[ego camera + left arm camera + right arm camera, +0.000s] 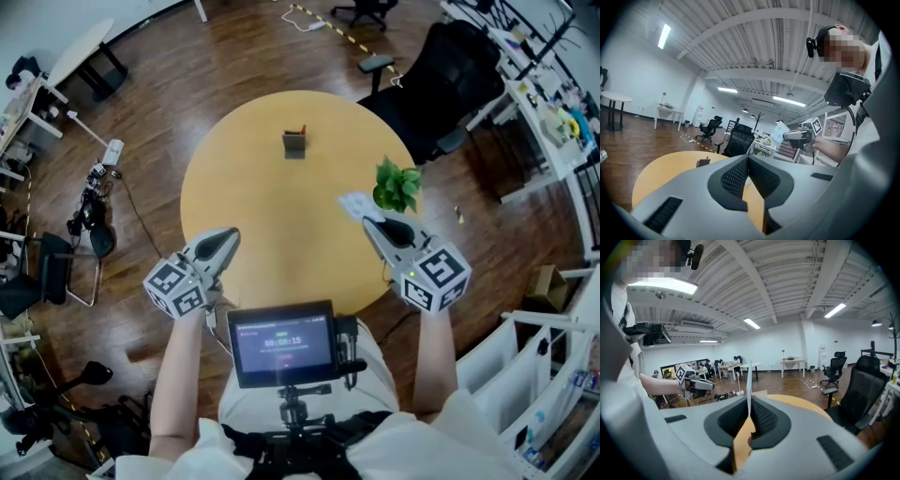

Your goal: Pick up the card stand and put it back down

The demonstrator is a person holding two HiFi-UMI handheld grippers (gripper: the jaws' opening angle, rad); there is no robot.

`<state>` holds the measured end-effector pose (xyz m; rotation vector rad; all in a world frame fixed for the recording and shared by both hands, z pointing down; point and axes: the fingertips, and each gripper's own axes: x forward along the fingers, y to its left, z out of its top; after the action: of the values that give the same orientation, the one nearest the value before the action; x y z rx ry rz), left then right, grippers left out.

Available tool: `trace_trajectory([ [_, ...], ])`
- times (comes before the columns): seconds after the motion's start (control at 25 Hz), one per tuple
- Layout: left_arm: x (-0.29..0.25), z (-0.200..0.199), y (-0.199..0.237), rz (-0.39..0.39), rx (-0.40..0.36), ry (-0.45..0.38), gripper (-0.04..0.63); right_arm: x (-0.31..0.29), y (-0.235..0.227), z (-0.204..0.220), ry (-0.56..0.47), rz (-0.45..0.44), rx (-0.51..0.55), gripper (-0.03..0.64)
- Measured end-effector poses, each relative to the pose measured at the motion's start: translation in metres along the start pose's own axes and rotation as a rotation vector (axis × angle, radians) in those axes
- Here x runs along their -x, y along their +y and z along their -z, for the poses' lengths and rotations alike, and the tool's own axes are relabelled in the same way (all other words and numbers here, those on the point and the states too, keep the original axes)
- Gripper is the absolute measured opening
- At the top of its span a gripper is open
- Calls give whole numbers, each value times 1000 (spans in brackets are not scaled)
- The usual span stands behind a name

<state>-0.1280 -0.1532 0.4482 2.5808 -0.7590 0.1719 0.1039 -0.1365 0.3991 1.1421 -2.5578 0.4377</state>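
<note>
Card stand (294, 143) sits upright on the round table (253, 187), well ahead of both grippers and apart from each, a little nearer the line of the left gripper (230, 234) than that of the right gripper (367, 221). It is a small dark block with a red bit at its top edge. In the left gripper view the card stand (703, 162) shows beyond and to the left of the jaw tips, standing free on the tabletop.

The left gripper (747, 158) has its jaws pressed together at the tips, with nothing between them; only the yellow tabletop shows through the gap lower down. It hangs over the near left edge of the table.

The right gripper (748, 404) is clamped on a white card (748, 380), seen edge-on as a thin pale strip rising from between the pads. From the head view the white card (356, 204) sticks out just ahead of that gripper's tips, over the right side of the table. A potted plant (397, 186) stands just ahead and right of the right gripper, close beside the card. The left gripper view also catches the right gripper (792, 136) off to its right, holding the card (779, 133) up.

A small screen (281, 342) is mounted behind both grippers, at the person's chest.
</note>
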Motion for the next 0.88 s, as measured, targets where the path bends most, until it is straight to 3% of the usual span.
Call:
trace_trajectory([
  [0.88, 2, 57, 10, -57, 19, 81, -3, -23, -15, 61, 100, -2, -15, 28],
])
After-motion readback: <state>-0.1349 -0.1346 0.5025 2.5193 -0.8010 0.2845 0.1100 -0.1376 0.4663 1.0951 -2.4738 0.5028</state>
